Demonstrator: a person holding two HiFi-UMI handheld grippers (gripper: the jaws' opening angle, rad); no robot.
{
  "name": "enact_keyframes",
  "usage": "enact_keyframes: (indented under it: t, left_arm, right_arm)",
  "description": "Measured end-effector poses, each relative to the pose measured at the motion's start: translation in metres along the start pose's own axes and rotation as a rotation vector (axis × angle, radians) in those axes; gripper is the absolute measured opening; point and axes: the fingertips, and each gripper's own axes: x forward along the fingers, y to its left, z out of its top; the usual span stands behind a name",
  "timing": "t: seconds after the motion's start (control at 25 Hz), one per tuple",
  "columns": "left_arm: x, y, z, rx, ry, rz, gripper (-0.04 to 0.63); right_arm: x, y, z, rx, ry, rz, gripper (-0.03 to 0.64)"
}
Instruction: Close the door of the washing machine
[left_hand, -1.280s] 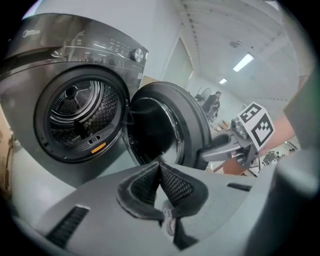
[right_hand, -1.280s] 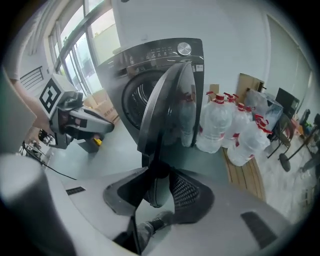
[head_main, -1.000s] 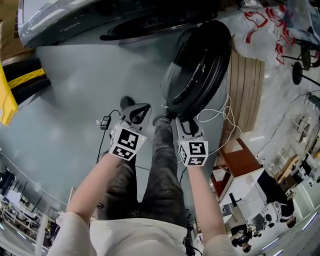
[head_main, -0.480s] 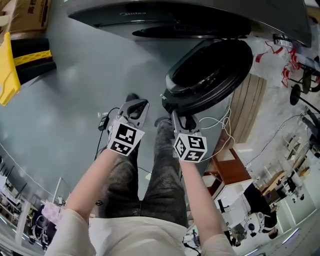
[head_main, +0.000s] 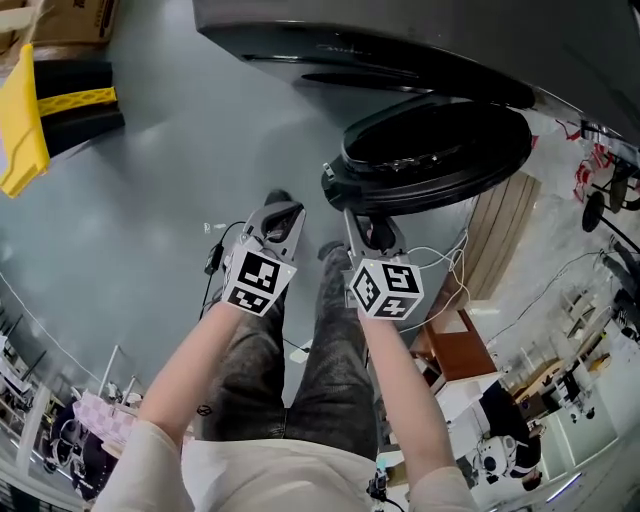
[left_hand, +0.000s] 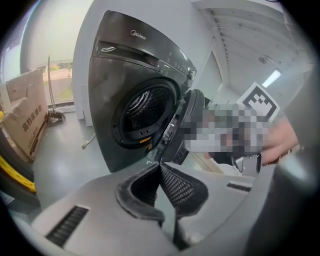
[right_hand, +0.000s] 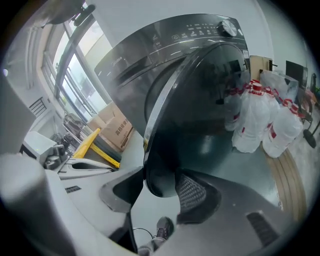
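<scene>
The left gripper hangs over the grey floor with its jaws together at the tips and nothing between them. Its own view looks past them at the washing machine, whose drum opening stands uncovered. Just to its right, the right gripper is spread wide. Its jaws have just been opening, and the near rim of the door stands in the gap between them, close by the left jaw, but the pads do not clamp it. The door itself hangs swung out from the front of the machine, roughly halfway between open and shut. It is hinged on the far side, and its free edge comes toward the person. In the right gripper view the door shows as a broad dark disc with a thick, smooth rim and a glossy bulged centre. It is probably stiff and fairly heavy for its size, and it will swing as one piece on its hinge rather than flex. The rim looks slick, so a pinch could slide off, and no pinch seems needed. A flat push with the outside of a jaw on the rim at the free edge, farthest from the hinge, should give the most leverage. The glossy centre is best left alone. The latch will likely want a firm last press to catch. White jugs with red caps stand farther right, beside the machine and out of the door's swing.
</scene>
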Motion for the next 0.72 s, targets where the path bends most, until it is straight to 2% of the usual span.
enact_keyframes:
  t: [0.32, 0.72]
  left_arm:
    - [-0.012, 0.025, 0.01, -0.005, -0.02, 0.016, 0.009]
    - [-0.026, 0.054, 0.012, -0.023, -0.034, 0.057, 0.009]
  right_arm:
    - [0.035, 0.026, 0.037, 0.001, -0.016, 0.017, 0.216]
    - [0.069, 0.042, 0.082, -0.095, -0.045, 0.013, 0.206]
